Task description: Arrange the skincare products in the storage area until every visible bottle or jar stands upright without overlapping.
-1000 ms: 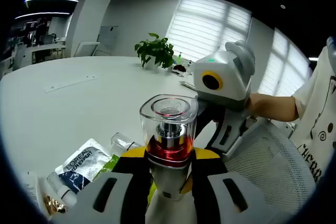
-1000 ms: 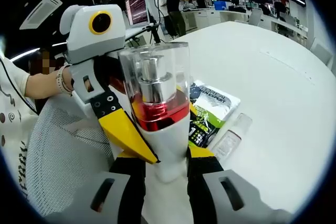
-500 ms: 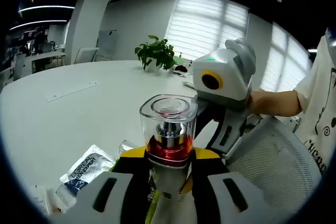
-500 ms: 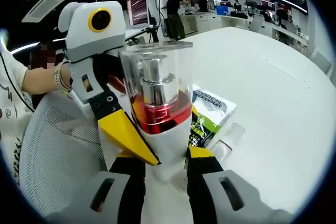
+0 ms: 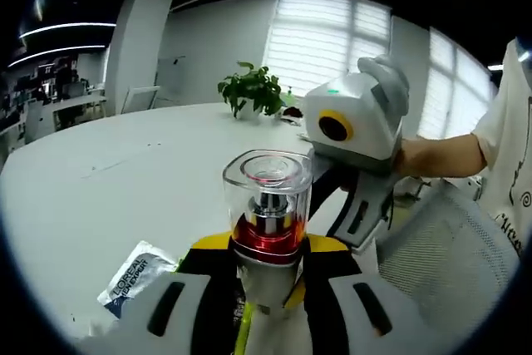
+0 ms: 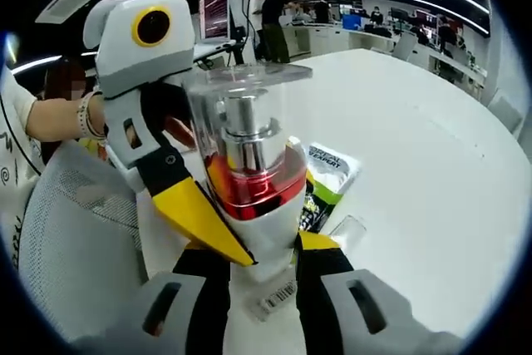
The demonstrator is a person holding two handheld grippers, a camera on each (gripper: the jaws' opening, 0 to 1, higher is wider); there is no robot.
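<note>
Both my grippers are clamped on the same pump bottle (image 5: 266, 230) right now, white body, red collar, clear square cap on top. In the left gripper view my left gripper (image 5: 268, 288) has its yellow-tipped jaws pressed against the bottle's white body just under the red band, and my right gripper (image 5: 353, 135) comes in from the right. In the right gripper view my right gripper (image 6: 259, 276) pinches the lower body (image 6: 249, 197), barcode label showing near the base, while the left gripper (image 6: 154, 81) reaches in from the left with one yellow jaw laid against the bottle.

What's changed over the last second: the bottle has come up and away from the white table (image 5: 125, 172). The sachet (image 5: 137, 268) with dark lettering has slid lower and smaller in the left gripper view, and the little clear bottle (image 6: 345, 230) lying beside the sachet (image 6: 328, 172) has dropped toward the edge of the right gripper view. The grip itself hasn't shifted.

So I judge this one is mid-carry, held upright, with the mesh basket (image 6: 75, 239) just beside it, and still to be set down standing
</note>
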